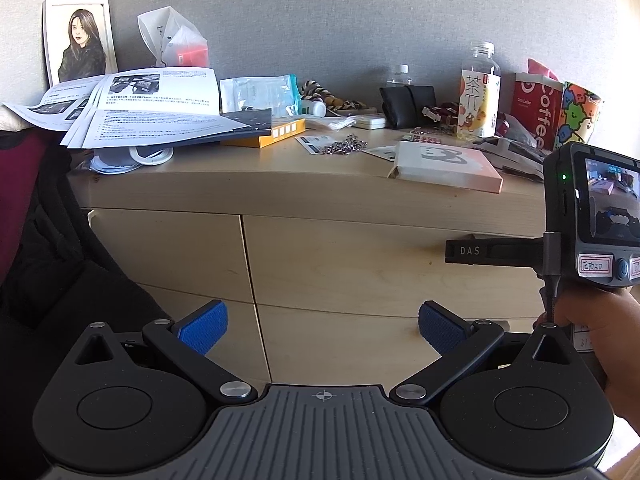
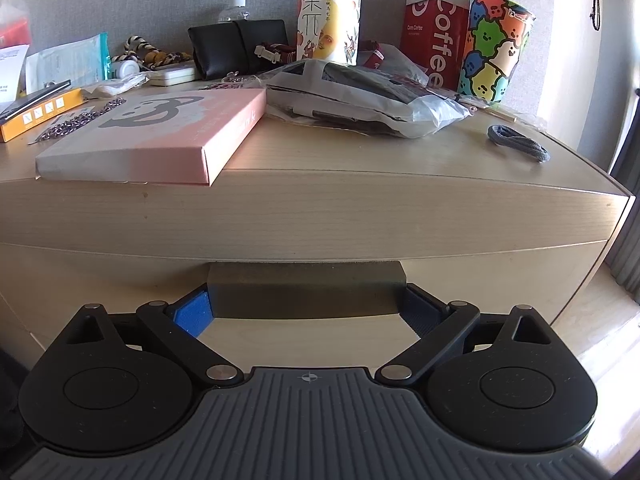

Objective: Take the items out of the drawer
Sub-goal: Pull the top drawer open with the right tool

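drawer (image 2: 304,332) shut, top right under bench (image 2: 320,196) | right claw (image 2: 306,312) spread, pads flanking recessed handle (image 2: 306,294) | left claw (image 1: 322,328) spread, empty | rigid front, likely slides; hook under recess

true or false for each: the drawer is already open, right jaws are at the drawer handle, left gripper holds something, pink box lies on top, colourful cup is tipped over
1. The light wooden drawer is open: false, its front sits shut.
2. The right gripper has its jaws either side of the dark recessed handle: true.
3. The left gripper holds something: false, jaws open and empty.
4. The flat pink cardboard box lies on the cabinet top: true.
5. The colourful cartoon cup is tipped over: false, it stands upright.
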